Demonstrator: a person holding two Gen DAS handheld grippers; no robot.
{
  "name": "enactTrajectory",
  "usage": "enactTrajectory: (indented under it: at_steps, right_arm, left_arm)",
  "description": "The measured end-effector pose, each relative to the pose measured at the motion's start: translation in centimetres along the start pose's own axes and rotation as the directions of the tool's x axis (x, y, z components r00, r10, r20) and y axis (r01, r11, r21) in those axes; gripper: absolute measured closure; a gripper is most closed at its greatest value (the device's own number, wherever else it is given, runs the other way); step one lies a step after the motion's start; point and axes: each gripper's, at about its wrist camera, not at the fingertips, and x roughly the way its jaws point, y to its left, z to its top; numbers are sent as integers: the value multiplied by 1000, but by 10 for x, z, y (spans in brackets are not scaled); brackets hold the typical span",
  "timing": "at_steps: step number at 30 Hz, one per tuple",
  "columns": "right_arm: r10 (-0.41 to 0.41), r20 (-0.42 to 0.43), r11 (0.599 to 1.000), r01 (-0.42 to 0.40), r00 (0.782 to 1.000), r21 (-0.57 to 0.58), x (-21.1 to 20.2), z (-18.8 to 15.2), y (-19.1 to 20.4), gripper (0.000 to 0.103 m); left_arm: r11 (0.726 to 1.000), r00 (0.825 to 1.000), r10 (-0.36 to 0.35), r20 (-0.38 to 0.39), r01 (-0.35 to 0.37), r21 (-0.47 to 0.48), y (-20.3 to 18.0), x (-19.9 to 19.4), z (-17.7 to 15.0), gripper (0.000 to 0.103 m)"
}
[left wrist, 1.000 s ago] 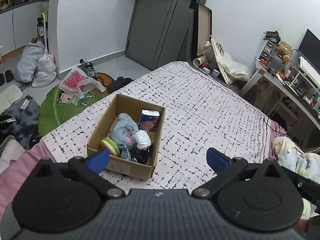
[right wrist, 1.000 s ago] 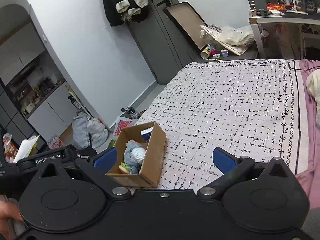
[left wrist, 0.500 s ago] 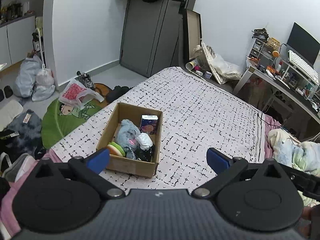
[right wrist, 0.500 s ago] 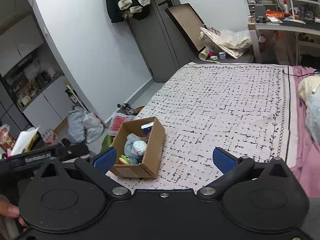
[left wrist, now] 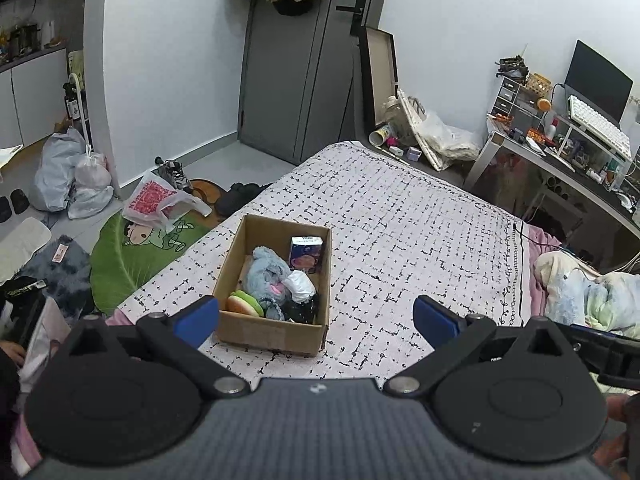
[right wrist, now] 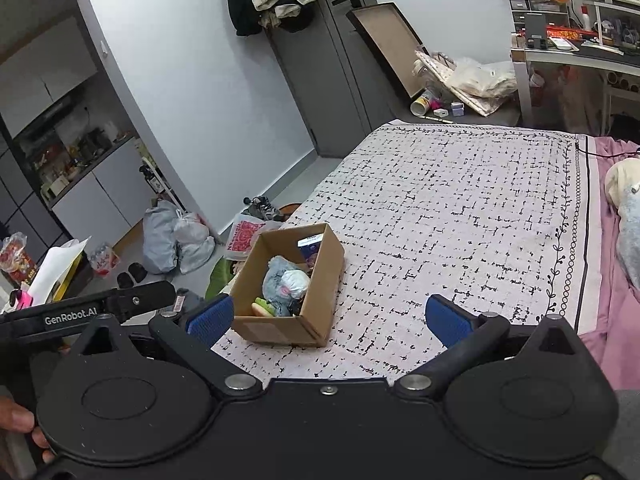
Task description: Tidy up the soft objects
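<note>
I hold the left gripper (left wrist: 316,318) and right gripper (right wrist: 328,316) spread, both empty, above the bed's (left wrist: 420,232) near edge; the cardboard box (left wrist: 272,330) sits near its left edge, open bedspread to its right.

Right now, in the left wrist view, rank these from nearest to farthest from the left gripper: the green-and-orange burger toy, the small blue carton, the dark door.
From the left gripper, open and empty:
1. Burger toy, at the near left end of the cardboard box.
2. Blue carton, upright at the box's far end.
3. Dark door, beyond the bed, in the far wall.
</note>
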Motion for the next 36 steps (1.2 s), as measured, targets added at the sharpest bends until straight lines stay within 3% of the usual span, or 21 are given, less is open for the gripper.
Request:
enactTrajectory:
  at_steps: [36]
  right_arm:
    - [12,-35,999,-13,999,-33,2,-6,15,0]
  left_arm:
    - [1000,1000,12,-6,-12,-17,12,-4,-7,1]
